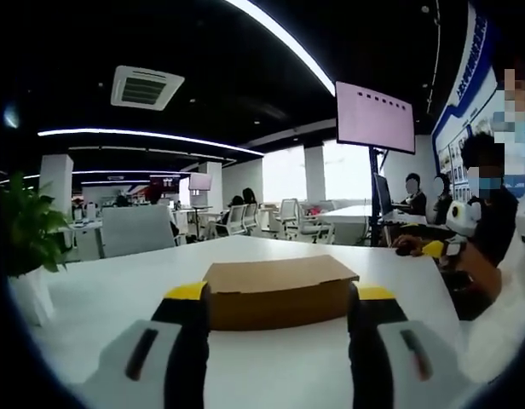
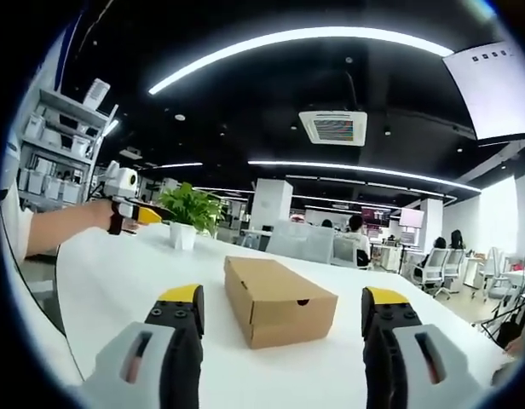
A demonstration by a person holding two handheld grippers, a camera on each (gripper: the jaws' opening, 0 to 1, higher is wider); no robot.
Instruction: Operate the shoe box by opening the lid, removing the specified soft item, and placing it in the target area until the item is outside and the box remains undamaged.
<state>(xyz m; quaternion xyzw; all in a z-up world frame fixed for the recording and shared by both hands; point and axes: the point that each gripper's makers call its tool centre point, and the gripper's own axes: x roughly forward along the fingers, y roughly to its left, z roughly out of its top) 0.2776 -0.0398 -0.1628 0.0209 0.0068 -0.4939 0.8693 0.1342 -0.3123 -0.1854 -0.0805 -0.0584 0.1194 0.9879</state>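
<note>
A brown cardboard shoe box (image 1: 275, 274) lies on the white table (image 1: 109, 294) with its lid down. In the left gripper view it sits just beyond my left gripper (image 1: 281, 294), whose yellow-tipped jaws stand wide apart with nothing between them. From the other side, the box (image 2: 267, 285) shows a corner and a small finger notch in its end wall. My right gripper (image 2: 284, 300) is open and short of it, holding nothing. The right gripper (image 1: 433, 249) also appears at the table's right edge in the left gripper view. The left gripper (image 2: 133, 211) shows at the left of the right gripper view.
A potted green plant (image 2: 190, 209) in a white pot stands on the table near the left gripper, also seen as the plant (image 1: 24, 230). Bare table top (image 2: 118, 273) surrounds the box. Office chairs, desks, a monitor (image 1: 375, 117) and seated people lie beyond.
</note>
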